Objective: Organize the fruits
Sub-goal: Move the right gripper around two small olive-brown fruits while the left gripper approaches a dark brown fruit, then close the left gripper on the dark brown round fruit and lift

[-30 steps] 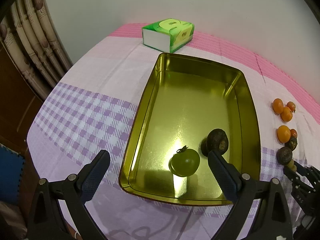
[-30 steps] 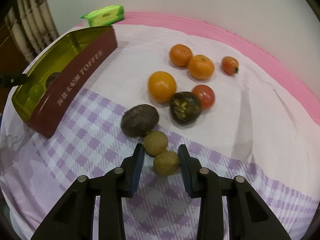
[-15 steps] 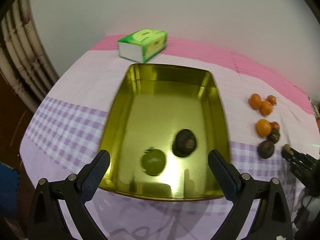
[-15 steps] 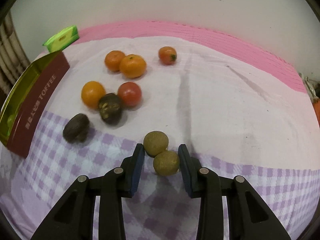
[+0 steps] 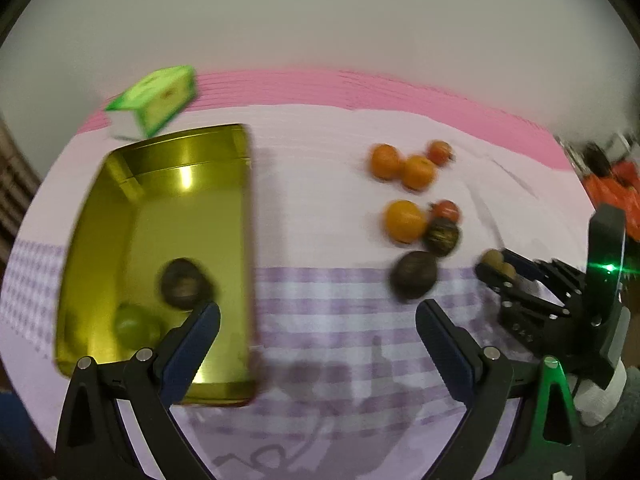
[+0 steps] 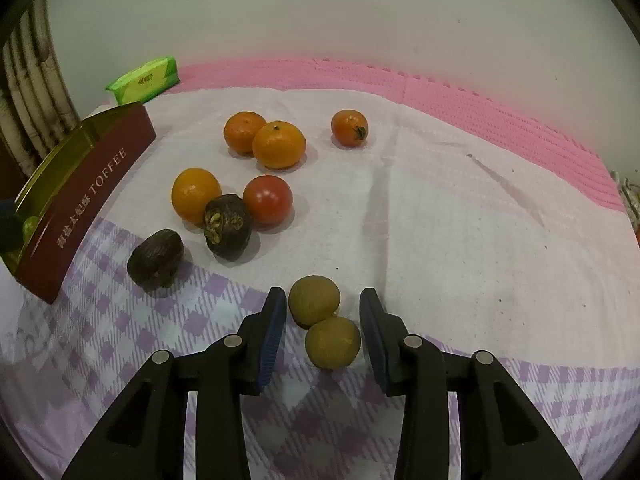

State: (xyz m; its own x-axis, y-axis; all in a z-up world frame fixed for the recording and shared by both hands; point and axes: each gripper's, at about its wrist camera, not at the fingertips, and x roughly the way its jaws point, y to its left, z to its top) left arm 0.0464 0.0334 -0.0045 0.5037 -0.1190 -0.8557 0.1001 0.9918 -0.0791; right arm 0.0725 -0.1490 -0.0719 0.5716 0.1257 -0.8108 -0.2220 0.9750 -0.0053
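L gripper (image 5: 318,322) swung right off tin (image 5: 160,184), fingers wide, empty; R gripper (image 6: 323,322) fingers opening round two longans (image 6: 324,320).

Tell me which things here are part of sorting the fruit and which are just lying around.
Part of the job:
gold tin
oranges
tomatoes
dark fruits
two small green-brown fruits, between the opening jaws of the right hand-held gripper

Just lying about:
green tissue box
checked cloth

Bare cloth (image 6: 460,216) right of fruits (image 6: 256,184)
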